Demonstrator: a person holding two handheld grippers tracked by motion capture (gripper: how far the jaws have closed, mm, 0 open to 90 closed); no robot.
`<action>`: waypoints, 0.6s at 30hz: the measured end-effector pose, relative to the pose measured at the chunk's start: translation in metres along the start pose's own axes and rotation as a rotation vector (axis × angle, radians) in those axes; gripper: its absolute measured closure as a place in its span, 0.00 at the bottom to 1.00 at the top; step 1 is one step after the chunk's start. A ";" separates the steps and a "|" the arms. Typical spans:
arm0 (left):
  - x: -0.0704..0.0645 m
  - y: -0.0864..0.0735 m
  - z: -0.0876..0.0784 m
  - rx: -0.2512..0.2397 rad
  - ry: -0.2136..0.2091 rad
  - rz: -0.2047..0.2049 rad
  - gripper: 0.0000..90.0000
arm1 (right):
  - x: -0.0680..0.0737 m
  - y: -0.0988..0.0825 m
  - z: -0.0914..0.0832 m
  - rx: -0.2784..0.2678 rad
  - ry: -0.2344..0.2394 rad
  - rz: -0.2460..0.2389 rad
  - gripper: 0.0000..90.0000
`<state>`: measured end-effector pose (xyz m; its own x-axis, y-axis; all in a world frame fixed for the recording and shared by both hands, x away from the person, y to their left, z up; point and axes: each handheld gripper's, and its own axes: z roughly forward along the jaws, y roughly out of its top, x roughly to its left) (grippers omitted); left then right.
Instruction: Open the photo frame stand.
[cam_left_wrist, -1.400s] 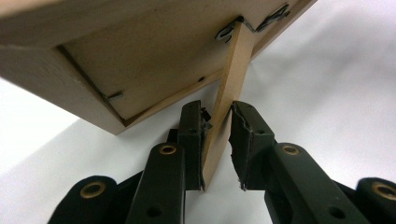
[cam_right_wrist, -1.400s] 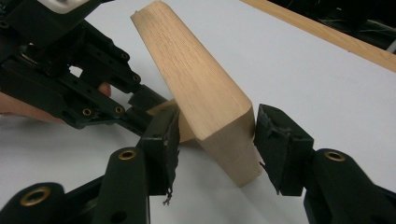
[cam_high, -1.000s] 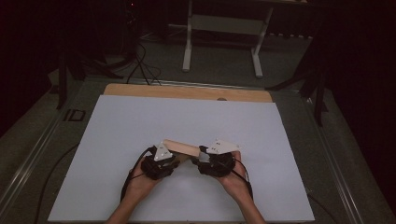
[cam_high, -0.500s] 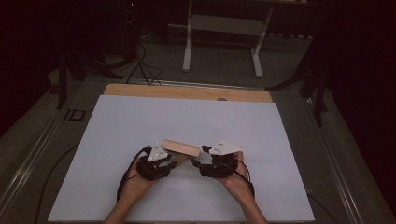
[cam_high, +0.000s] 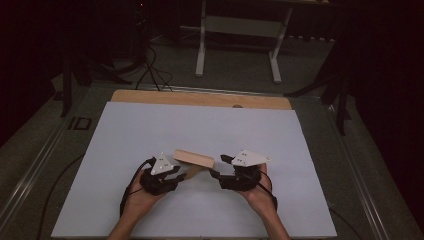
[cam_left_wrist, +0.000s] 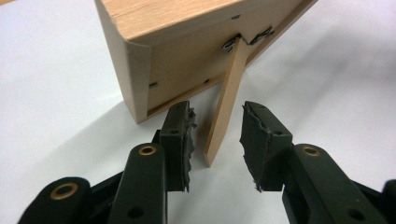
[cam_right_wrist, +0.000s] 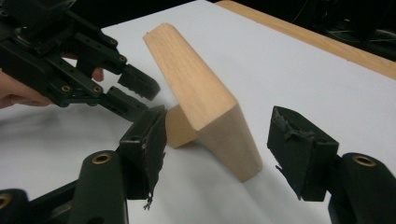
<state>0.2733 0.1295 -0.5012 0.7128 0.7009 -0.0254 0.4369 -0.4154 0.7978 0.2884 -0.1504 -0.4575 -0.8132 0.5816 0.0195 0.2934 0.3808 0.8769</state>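
Frame (cam_high: 194, 158) of pale wood stands propped at lower centre of the white table (cam_high: 125, 130), between your grippers. Its stand leg (cam_left_wrist: 224, 112) runs lengthwise between the left gripper (cam_left_wrist: 215, 140) fingers, untouched. Right gripper (cam_right_wrist: 229, 149) fingers straddle the frame's end, wide and clear.

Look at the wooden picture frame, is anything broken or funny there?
Nothing looks broken. The wooden frame leans back on its thin prop leg, as it should. The only worn bits are the ragged black pads on the left tool.
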 end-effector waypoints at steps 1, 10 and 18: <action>0.000 0.000 -0.002 -0.002 0.002 0.001 0.70 | -0.001 0.000 -0.001 -0.005 -0.001 0.004 0.41; 0.005 -0.002 -0.010 -0.027 0.010 -0.020 0.70 | -0.006 0.003 -0.009 -0.050 -0.012 0.020 0.42; 0.004 -0.001 -0.012 -0.037 0.005 -0.019 0.71 | -0.014 0.003 -0.015 -0.084 -0.050 0.053 0.43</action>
<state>0.2696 0.1394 -0.4950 0.7022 0.7110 -0.0377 0.4293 -0.3806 0.8191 0.2933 -0.1684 -0.4474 -0.7712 0.6351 0.0446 0.2905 0.2887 0.9123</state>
